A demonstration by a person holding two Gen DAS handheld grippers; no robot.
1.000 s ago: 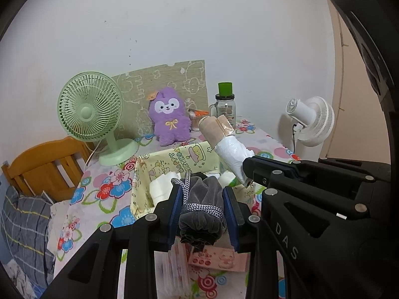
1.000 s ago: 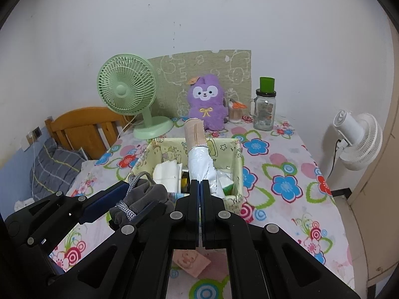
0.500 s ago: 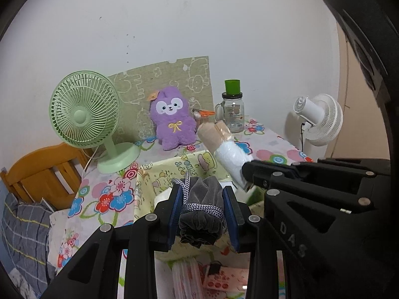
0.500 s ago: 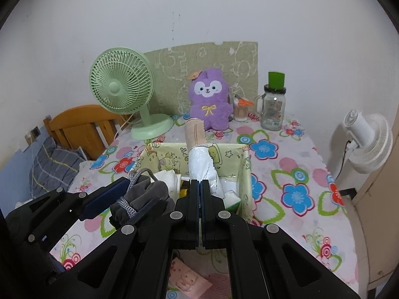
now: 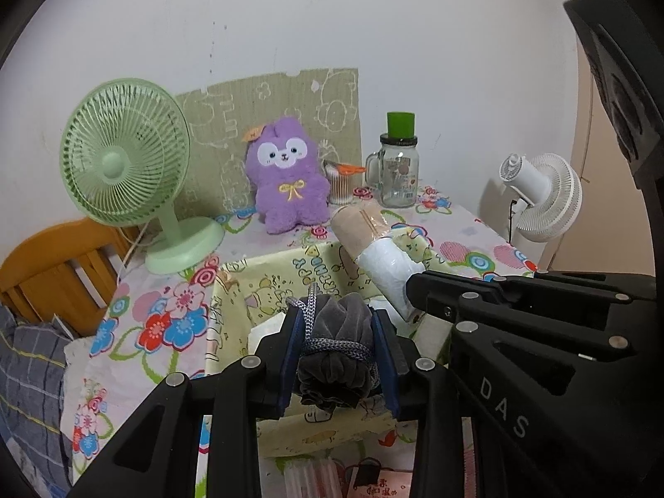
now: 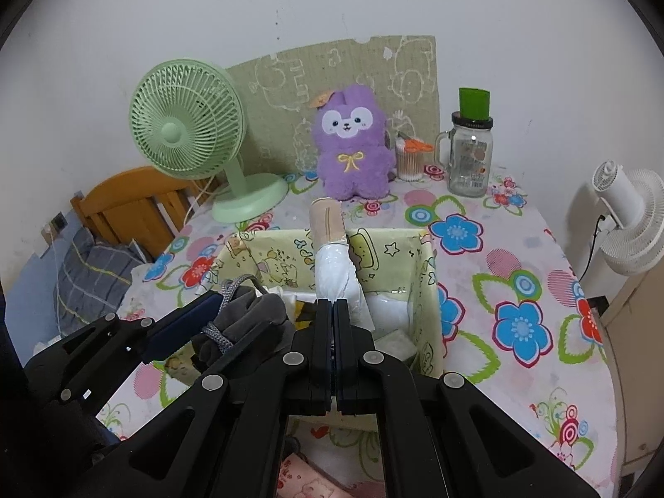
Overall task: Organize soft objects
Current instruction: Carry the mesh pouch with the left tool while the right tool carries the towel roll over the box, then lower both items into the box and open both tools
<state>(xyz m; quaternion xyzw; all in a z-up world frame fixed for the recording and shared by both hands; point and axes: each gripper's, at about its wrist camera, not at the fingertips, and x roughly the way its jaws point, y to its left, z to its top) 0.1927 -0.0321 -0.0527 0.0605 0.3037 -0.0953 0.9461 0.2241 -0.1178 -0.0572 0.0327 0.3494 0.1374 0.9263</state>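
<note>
The raised letters "DAS" stood on the black body of the right gripper (image 5: 408, 288), low on the right in the left wrist view. Coloured letters ran down the inner wall of the yellow cartoon-print fabric box (image 5: 265, 286), beside the wrapped roll; they looked like "PPY" and "FRIEND", though only partly legible. A pink packet (image 5: 373, 483) at the bottom edge carried small red characters, too small to read. The glass jar (image 5: 396, 176) bore a printed label, and its wording could not be made out.
</note>
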